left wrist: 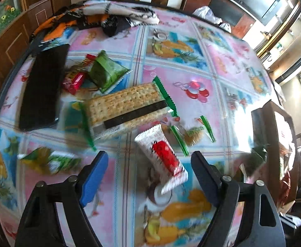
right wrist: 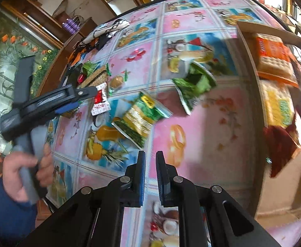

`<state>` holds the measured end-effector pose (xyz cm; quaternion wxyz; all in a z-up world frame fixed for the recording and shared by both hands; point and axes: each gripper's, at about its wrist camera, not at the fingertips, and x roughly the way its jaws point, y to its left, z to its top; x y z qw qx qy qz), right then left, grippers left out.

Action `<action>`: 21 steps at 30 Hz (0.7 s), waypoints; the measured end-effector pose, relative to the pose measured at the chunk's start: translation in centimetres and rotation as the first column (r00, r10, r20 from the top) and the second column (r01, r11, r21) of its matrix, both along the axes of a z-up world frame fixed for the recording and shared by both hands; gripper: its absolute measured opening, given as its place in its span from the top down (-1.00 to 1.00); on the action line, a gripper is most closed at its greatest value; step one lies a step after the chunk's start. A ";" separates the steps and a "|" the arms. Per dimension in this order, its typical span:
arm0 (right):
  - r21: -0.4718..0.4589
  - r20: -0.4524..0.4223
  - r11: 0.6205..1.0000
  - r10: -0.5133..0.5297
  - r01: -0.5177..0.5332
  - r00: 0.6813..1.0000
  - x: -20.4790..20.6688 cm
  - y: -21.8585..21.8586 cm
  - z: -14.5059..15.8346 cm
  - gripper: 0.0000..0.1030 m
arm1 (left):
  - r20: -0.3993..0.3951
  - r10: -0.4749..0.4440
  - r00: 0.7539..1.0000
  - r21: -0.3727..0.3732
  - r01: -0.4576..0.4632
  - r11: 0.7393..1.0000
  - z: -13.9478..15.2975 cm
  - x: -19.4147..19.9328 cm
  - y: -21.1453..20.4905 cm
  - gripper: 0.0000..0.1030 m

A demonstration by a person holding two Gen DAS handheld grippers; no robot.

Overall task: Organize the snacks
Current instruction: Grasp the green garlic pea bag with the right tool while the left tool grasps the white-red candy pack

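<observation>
Your right gripper hangs over the surface with its jaws nearly together and nothing between them. Just ahead lies a green and yellow snack packet, and beyond it a green packet, blurred. At the right, a cardboard box holds orange and yellow packs. On the left, your left hand grips the left gripper above a red and white packet.

Left wrist view: cracker pack at centre of the desk, tablet at its left, small snack packet below it. Right wrist view: open box at right edge, seaweed packets at centre.
</observation>
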<state>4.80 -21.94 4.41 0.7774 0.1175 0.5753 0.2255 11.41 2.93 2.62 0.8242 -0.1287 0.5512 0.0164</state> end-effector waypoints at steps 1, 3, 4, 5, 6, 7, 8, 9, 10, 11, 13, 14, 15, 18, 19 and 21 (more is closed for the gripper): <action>0.009 -0.008 1.000 -0.004 0.004 1.000 -0.1 -0.3 -0.1 0.77 | -0.010 -0.007 1.000 0.012 0.007 1.000 -0.4 0.4 -0.3 -0.35; 0.023 -0.018 1.000 -0.014 0.014 1.000 -0.4 -1.1 -0.1 0.77 | -0.009 -0.014 1.000 0.082 0.015 0.996 -0.8 0.8 -1.0 -0.10; 0.025 -0.019 1.000 -0.014 0.015 1.000 -0.4 -1.2 0.0 0.77 | -0.005 -0.032 0.999 0.104 0.032 0.994 -0.9 0.9 -1.5 0.08; 0.029 -0.022 0.999 -0.013 0.013 1.000 -0.3 -1.3 0.0 0.77 | -0.002 -0.038 0.999 0.122 0.038 0.992 -0.9 1.0 -1.7 0.17; 0.037 -0.025 0.999 -0.014 0.015 1.000 -0.1 -1.4 0.1 0.77 | 0.003 -0.046 0.999 0.155 0.045 0.987 -0.9 0.8 -1.9 0.23; 0.044 -0.027 0.999 -0.016 0.017 1.000 0.0 -1.4 0.2 0.77 | 0.008 -0.048 0.999 0.172 0.046 0.984 -1.0 0.7 -1.9 0.39; 0.047 -0.029 0.999 -0.017 0.018 0.999 0.1 -1.4 0.3 0.77 | 0.017 -0.053 0.998 0.188 0.049 0.981 -1.1 0.3 -1.9 0.45; 0.046 -0.029 0.999 -0.018 0.019 0.999 0.3 -1.2 0.4 0.77 | 0.022 -0.058 0.998 0.192 0.053 0.980 -1.1 -0.2 -1.8 0.46; 0.048 -0.030 0.999 -0.019 0.021 0.999 0.6 -1.0 0.5 0.77 | 0.025 -0.061 0.998 0.193 0.055 0.980 -1.1 -0.8 -1.8 0.46; 0.060 -0.037 0.998 -0.021 0.023 0.999 1.0 -0.8 0.5 0.77 | 0.027 -0.065 0.998 0.196 0.058 0.979 -1.0 -1.4 -1.6 0.46; 0.071 -0.064 0.997 -0.039 0.044 0.997 1.9 -0.4 0.3 0.70 | 0.029 -0.071 0.997 0.197 0.064 0.978 -1.0 -2.7 -1.3 0.46; 0.063 -0.074 0.996 -0.057 0.062 0.996 2.4 0.0 0.1 0.54 | 0.030 -0.072 0.997 0.201 0.064 0.978 -1.0 -3.5 -1.1 0.46; 0.062 -0.082 0.995 -0.067 0.072 0.994 2.8 0.2 0.0 0.33 | 0.031 -0.071 0.997 0.204 0.063 0.977 -1.0 -4.2 -1.0 0.46; 0.067 -0.111 0.988 -0.130 0.138 0.985 4.2 0.9 -0.3 -0.26 | 0.032 -0.064 0.997 0.207 0.056 0.977 -1.0 -5.8 -0.4 0.46; 0.044 -0.130 0.985 -0.159 0.166 0.979 4.7 1.2 -0.6 -0.39 | 0.031 -0.061 0.998 0.208 0.053 0.977 -1.0 -6.1 -0.2 0.46; 0.005 -0.169 0.978 -0.206 0.210 0.964 5.4 1.7 -1.2 -0.50 | 0.032 -0.056 0.998 0.204 0.048 0.978 -1.0 -6.5 0.2 0.46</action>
